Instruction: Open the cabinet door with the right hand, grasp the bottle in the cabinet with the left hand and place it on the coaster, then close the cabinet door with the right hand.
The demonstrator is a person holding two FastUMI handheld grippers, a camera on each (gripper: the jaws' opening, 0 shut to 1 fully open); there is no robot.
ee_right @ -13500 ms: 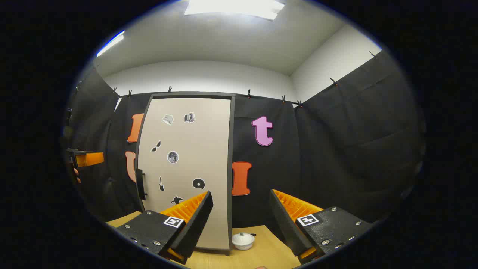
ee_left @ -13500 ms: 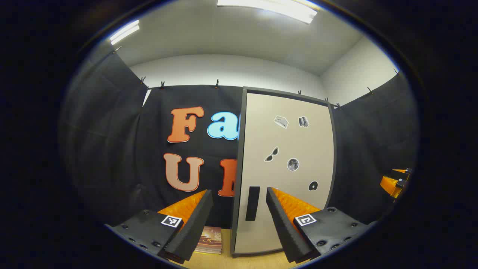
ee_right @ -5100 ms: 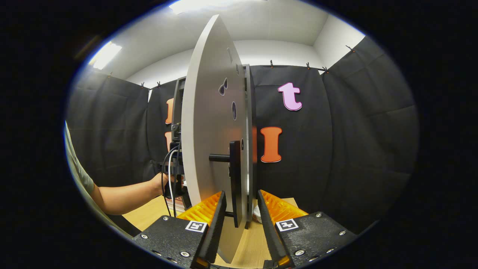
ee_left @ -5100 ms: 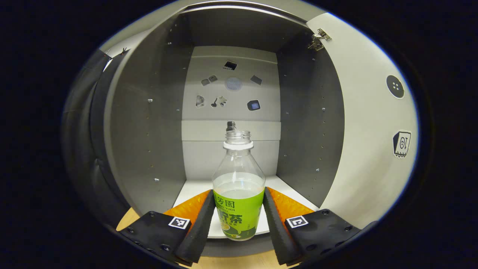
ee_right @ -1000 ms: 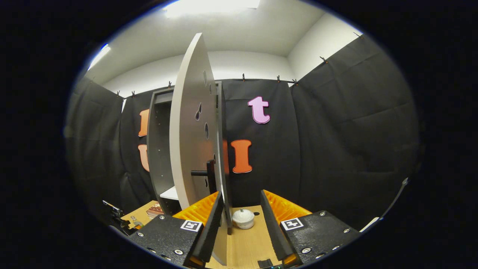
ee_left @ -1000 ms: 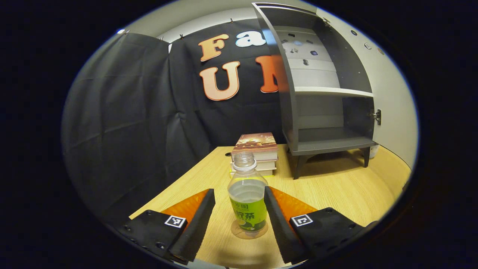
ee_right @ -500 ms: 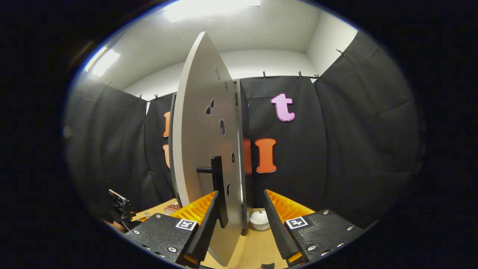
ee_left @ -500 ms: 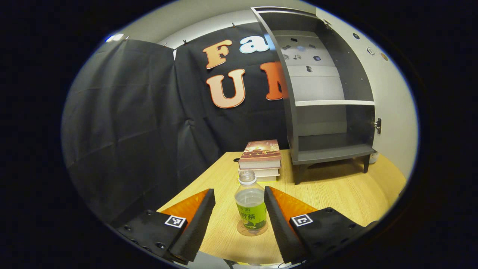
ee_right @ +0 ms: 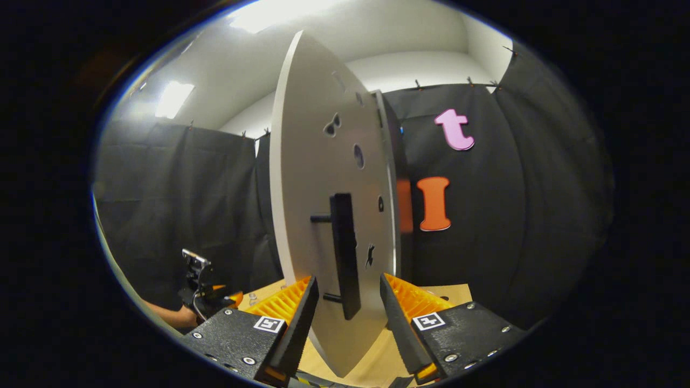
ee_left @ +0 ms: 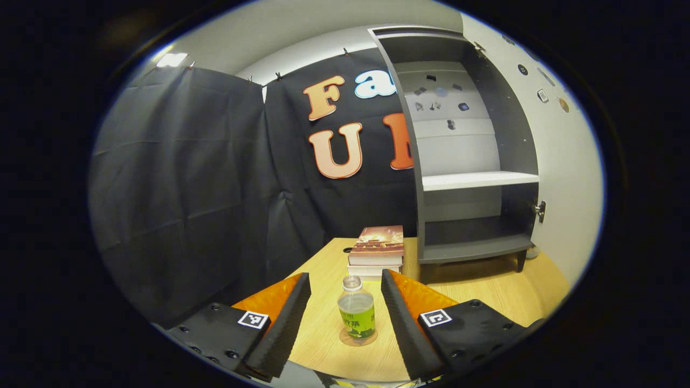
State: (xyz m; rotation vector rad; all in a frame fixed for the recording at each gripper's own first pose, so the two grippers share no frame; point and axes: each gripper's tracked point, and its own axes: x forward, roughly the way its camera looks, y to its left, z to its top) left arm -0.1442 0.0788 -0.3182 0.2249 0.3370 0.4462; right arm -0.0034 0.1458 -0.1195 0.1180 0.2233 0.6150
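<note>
The clear bottle with a green label stands upright and capless on the round coaster near the table's front edge. My left gripper is open and drawn back from it, so the bottle sits free between and beyond the fingers. The grey cabinet stands open, with its white door swung out and seen almost edge-on in the right gripper view. My right gripper is open, and the lower end of the black door handle hangs between its fingers without touching them.
A stack of books lies on the wooden table between the bottle and the cabinet. In the right gripper view the left gripper and a person's forearm show low on the left. The door stands at the cabinet's right.
My left gripper has backed away from the bottle, which stays on the coaster. My right gripper has closed in on the door, and the handle now sits between its fingers.
</note>
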